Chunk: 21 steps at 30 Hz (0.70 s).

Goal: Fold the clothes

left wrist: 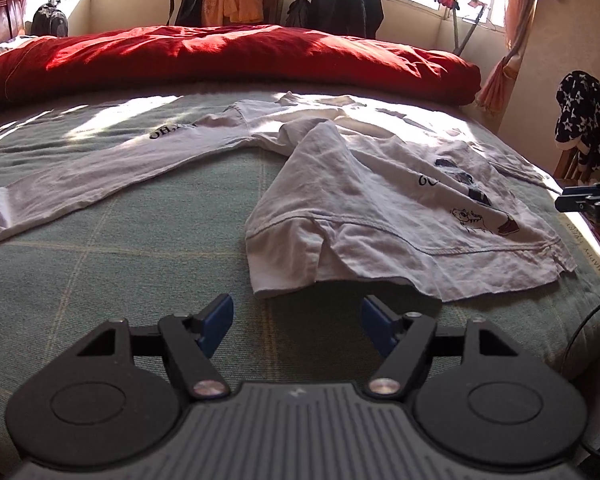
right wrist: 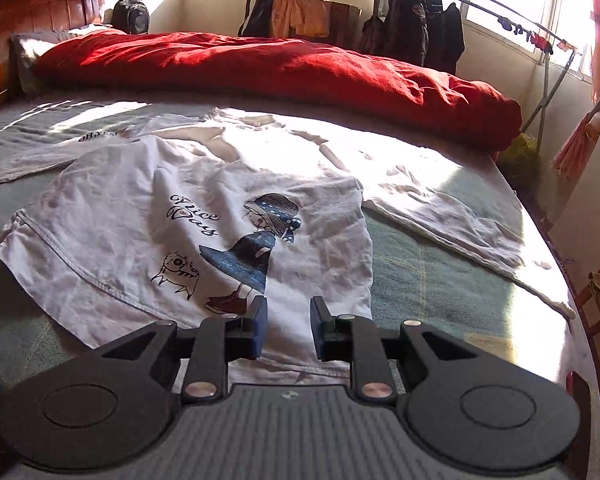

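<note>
A white long-sleeved shirt (left wrist: 380, 200) with a printed girl and "Nice Day" lettering lies on the green bed cover (left wrist: 120, 280). Its bottom half is folded up over the body, and one sleeve (left wrist: 80, 176) stretches out to the left. My left gripper (left wrist: 296, 320) is open and empty, just in front of the shirt's near hem corner. In the right wrist view the shirt (right wrist: 180, 232) lies spread below my right gripper (right wrist: 288, 324), which is open above the hem by the printed shoe, with nothing between its pads. The other sleeve (right wrist: 452, 224) runs right.
A red duvet (left wrist: 228, 60) is bunched along the far side of the bed. A clothes rack with dark jackets (left wrist: 348, 0) stands by the windows. A chair with a star-patterned garment (left wrist: 586, 120) is at the right. The bed's right edge (right wrist: 568, 280) is close.
</note>
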{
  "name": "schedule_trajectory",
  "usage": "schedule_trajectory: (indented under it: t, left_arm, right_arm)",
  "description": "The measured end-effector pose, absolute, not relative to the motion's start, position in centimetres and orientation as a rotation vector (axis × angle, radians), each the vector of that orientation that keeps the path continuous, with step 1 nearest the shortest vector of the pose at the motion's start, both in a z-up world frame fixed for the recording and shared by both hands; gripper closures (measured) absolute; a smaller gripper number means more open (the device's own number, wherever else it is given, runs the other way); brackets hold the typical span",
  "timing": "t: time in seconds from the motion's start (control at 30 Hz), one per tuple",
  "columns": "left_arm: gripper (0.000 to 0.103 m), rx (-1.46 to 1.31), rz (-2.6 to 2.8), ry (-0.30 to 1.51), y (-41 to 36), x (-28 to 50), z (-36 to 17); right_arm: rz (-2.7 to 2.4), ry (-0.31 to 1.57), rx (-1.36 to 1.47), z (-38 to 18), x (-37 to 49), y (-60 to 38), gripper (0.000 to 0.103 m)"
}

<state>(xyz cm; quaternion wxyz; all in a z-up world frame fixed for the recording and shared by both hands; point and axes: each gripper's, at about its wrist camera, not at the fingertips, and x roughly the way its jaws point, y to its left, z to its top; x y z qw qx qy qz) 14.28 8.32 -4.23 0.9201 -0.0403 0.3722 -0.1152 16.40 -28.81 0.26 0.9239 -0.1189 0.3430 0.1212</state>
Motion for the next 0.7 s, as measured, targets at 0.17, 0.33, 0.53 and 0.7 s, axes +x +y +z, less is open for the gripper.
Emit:
schedule_trajectory:
  t: [0.17,0.33,0.53,0.7]
  left_arm:
    - [0.024,-0.296,-0.285,0.826,10.8,15.3,-4.9]
    - [0.024,-0.43,-0.309,0.82,12.6,16.9,-5.5]
    - [0.024,-0.646,-0.307,0.883,15.2,20.6,-8.1]
    - [0.024,-0.753,-0.321,0.889,16.2,21.5,-9.4]
  right_arm:
    - [0.471,0.641,-0.443,0.1,15.2,-20.6,0.057]
    - [0.613,0.626,-0.592,-1.9,14.2,-13.6,0.057]
    - [0.687,0.568,-0.631,-2.8,13.0,-9.7,0.057]
    - [0.673,0.393,-0.902,-3.9,11.9,-6.0,0.047]
